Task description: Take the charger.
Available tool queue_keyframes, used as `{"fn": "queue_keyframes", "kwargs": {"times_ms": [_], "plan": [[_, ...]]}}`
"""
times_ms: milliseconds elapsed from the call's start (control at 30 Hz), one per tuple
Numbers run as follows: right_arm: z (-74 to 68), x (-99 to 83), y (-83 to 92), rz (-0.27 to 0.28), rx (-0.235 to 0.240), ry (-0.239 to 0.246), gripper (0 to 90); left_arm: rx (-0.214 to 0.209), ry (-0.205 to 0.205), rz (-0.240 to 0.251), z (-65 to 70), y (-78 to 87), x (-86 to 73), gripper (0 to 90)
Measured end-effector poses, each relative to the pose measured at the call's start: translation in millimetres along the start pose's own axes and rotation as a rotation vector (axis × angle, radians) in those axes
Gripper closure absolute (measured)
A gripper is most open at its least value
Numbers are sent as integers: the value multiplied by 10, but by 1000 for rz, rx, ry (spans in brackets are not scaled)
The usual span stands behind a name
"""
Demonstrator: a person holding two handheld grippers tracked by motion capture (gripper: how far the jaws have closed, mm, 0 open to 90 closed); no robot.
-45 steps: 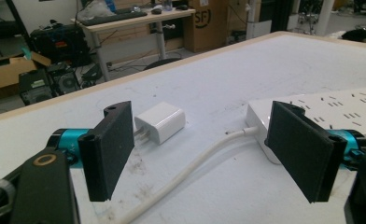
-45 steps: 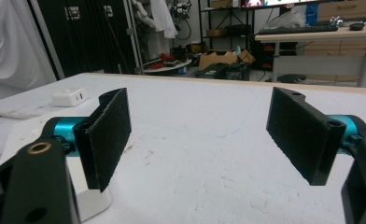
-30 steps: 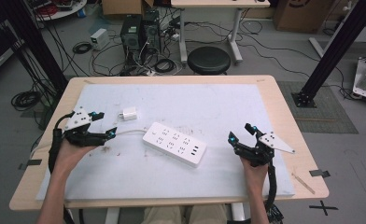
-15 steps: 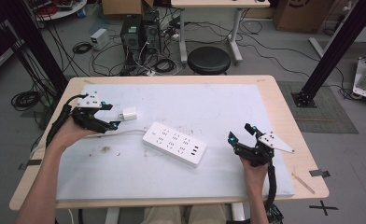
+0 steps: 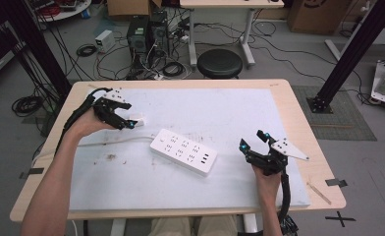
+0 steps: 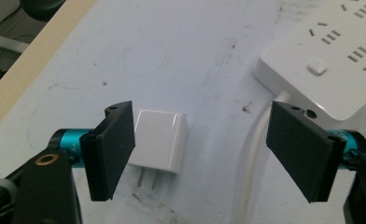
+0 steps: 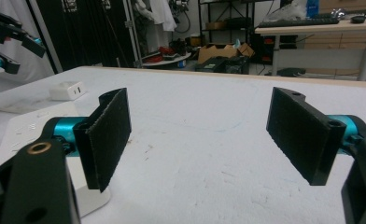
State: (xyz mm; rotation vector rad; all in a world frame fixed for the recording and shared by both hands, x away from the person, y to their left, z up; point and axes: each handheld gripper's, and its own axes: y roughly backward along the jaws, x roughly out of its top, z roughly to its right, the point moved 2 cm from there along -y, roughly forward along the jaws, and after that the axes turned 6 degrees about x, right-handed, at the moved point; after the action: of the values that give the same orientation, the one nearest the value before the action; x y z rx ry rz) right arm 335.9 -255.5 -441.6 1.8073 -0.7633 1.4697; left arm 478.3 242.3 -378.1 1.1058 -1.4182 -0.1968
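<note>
Charger [image 6: 158, 141] lay off-centre between the wide-open, empty left gripper [image 6: 209, 142] jaws; closing could knock it toward the power strip [image 6: 330, 60].

Cluttered lab behind a pale worktop [image 5: 288, 98]

A black round stool [image 5: 220, 63] stands on the grey floor [image 5: 288, 59] beside computer towers [image 5: 145, 33], tangled cables [image 5: 173, 69] and a white-legged desk [image 5: 220, 5]; cardboard boxes [image 5: 308, 14] sit behind.

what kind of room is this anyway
Probably a lab or workshop, not a home: computer towers sit on the floor amid loose cables, black frame posts flank the table, and another desk holds a keyboard.
</note>
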Motion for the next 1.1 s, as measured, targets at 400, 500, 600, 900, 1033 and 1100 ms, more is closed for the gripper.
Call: {"fn": "queue_keyframes", "kwargs": {"times_ms": [400, 500, 600, 900, 1033, 1100], "plan": [[2, -1, -4, -4, -6, -3, 223, -70, 4, -58, -206, -333, -135, 249], [-2, -2, -4, -8, -7, -7, 223, -67, 6, -63, -252, -405, -174, 249], [0, -2, -12, -10, -1, -3, 223, -74, 18, -76, -292, -465, -241, 249], [-7, -2, -13, -17, -6, -7, 223, -104, 46, -79, -344, -594, -325, 249], [-7, -1, -14, -16, -5, -4, 223, -92, 38, -95, -345, -630, -342, 253], [-6, -2, -16, -16, -3, 4, 223, -93, 41, -91, -343, -651, -342, 256]]}}
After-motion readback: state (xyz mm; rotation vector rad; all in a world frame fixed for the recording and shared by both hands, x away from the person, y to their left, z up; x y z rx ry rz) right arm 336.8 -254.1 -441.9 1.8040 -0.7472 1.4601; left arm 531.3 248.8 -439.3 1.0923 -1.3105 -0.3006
